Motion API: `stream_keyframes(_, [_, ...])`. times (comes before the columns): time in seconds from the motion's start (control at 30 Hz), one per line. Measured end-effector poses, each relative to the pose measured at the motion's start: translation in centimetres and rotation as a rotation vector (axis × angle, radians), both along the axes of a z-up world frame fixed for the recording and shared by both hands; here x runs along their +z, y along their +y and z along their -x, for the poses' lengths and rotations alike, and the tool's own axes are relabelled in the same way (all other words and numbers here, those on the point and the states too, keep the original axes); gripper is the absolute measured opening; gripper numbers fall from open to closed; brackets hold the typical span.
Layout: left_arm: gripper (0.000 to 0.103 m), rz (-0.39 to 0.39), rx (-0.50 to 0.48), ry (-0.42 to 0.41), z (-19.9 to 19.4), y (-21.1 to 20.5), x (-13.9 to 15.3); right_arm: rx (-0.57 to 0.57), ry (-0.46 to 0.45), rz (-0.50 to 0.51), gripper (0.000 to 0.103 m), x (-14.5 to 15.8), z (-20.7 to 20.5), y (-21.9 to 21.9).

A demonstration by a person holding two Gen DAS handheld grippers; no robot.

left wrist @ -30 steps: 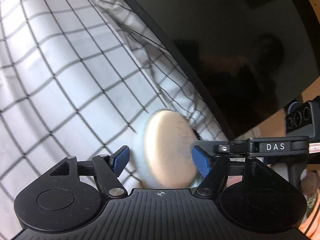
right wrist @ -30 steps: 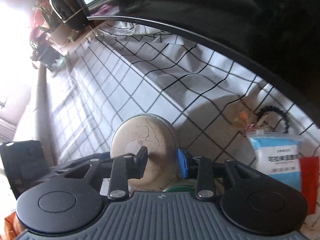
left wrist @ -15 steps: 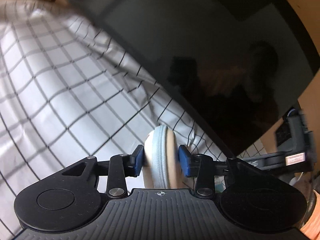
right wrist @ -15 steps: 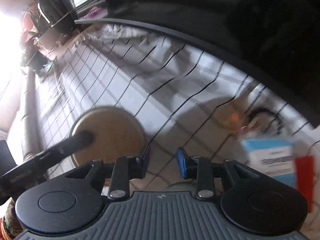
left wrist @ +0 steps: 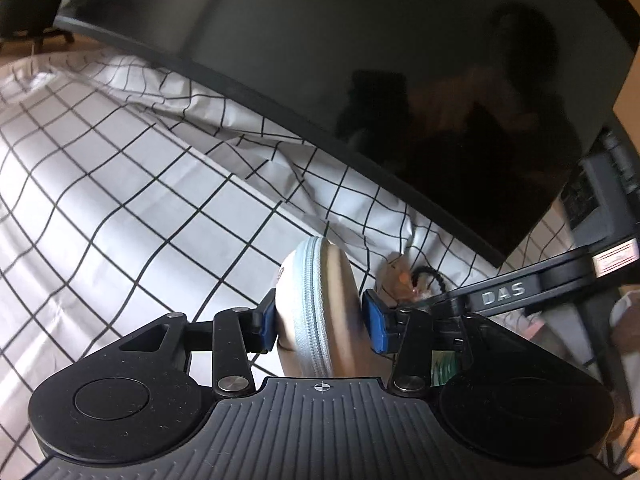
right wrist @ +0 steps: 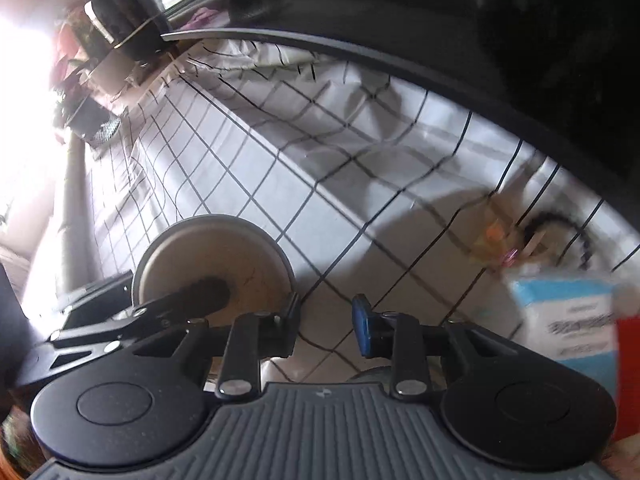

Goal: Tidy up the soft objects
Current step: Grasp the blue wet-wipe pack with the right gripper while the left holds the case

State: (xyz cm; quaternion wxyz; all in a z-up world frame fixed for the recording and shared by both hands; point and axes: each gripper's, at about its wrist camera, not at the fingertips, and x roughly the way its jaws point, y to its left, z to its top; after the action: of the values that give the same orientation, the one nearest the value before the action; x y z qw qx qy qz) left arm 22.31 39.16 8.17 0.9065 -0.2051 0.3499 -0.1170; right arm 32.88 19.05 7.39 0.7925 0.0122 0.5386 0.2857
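**Q:** Pouch [left wrist: 320, 304] position?

**A:** Round zippered pouch is standing on edge between the blue pads [left wrist: 267, 326] of the left gripper [left wrist: 322, 326], which are pressing its two tan faces after closing in and easing slightly; it is hanging above the checked cloth [left wrist: 120, 208], below a dark screen [left wrist: 360, 60].

**Q:** Right gripper [right wrist: 326, 326]?

**A:** Jaws are standing narrowly apart, holding nothing, beside a blue-and-white packet [right wrist: 568, 320].

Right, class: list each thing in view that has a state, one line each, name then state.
Left claw: shut on the round zip case, jaws just eased wider.
Round zip case: zipped shut, held on edge.
Right claw: open, nothing between its jaws.
Screen: dark, off.
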Motion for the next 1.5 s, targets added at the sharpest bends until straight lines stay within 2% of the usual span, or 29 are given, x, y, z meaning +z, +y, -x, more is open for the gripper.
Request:
stream_keyframes(0.1, [0.048,-0.030,0.003,0.008,-0.2,-0.6,0.3,0.025,-0.083,0.048,0.033,2.2,0.9,-0.7])
stream_keyframes(0.27, [0.048,-0.025,0.011,0.036,-0.5,-0.7,0.2,0.006,-0.159,0.125,0.063,5.8,1.3,-3.3])
stream_keyframes(0.33, [0.048,-0.027,0.015,0.041,-0.4,-0.7,0.2,-0.011,-0.178,0.167,0.064,6.8,1.2,-4.7])
stream_keyframes(0.47, [0.048,-0.021,0.035,0.034,0.0,-0.9,0.0,-0.078,-0.167,0.250,0.070,7.5,-0.2,-7.9])
stream_keyframes(0.57, [0.048,-0.004,0.049,0.030,0.3,-0.7,-0.2,-0.110,-0.113,0.306,0.075,6.3,-1.3,-9.6])
stream_keyframes(0.77, [0.046,0.007,0.053,0.030,0.7,-0.7,0.0,-0.136,0.059,0.368,0.076,1.4,-3.3,-10.3])
stream_keyframes(0.9, [0.044,-0.006,0.029,0.020,1.5,-1.2,0.3,-0.139,0.114,0.428,0.076,-1.6,-4.2,-9.6])
stream_keyframes(0.97, [0.044,-0.009,0.020,0.019,1.8,-1.3,0.3,-0.147,0.136,0.417,0.075,-2.3,-4.6,-9.4])
stream_keyframes(1.0, [0.044,-0.008,0.019,0.020,1.9,-1.4,0.2,-0.153,0.141,0.410,0.073,-2.6,-4.6,-9.3])
stream_keyframes(1.03, [0.043,-0.007,0.018,0.022,2.1,-1.5,0.1,-0.153,0.152,0.397,0.057,-2.6,-4.6,-9.3])
stream_keyframes(1.07, [0.043,-0.007,0.016,0.024,2.3,-1.6,0.1,-0.148,0.156,0.389,0.053,-2.4,-4.5,-9.3])
stream_keyframes(1.17, [0.043,-0.012,0.005,0.024,3.1,-1.9,0.3,-0.138,0.110,0.364,0.050,-0.1,-3.3,-9.4])
stream_keyframes(1.27, [0.043,-0.012,-0.011,0.015,4.1,-2.2,1.1,-0.116,0.037,0.287,0.050,4.4,-0.6,-9.7])
stream_keyframes(1.4, [0.043,-0.051,-0.027,-0.021,5.3,-3.0,3.4,-0.102,-0.068,0.210,0.050,10.5,3.1,-10.1])
stream_keyframes(1.5, [0.043,-0.090,-0.033,-0.055,6.1,-3.7,5.7,-0.102,-0.130,0.180,0.050,13.9,5.3,-10.6])
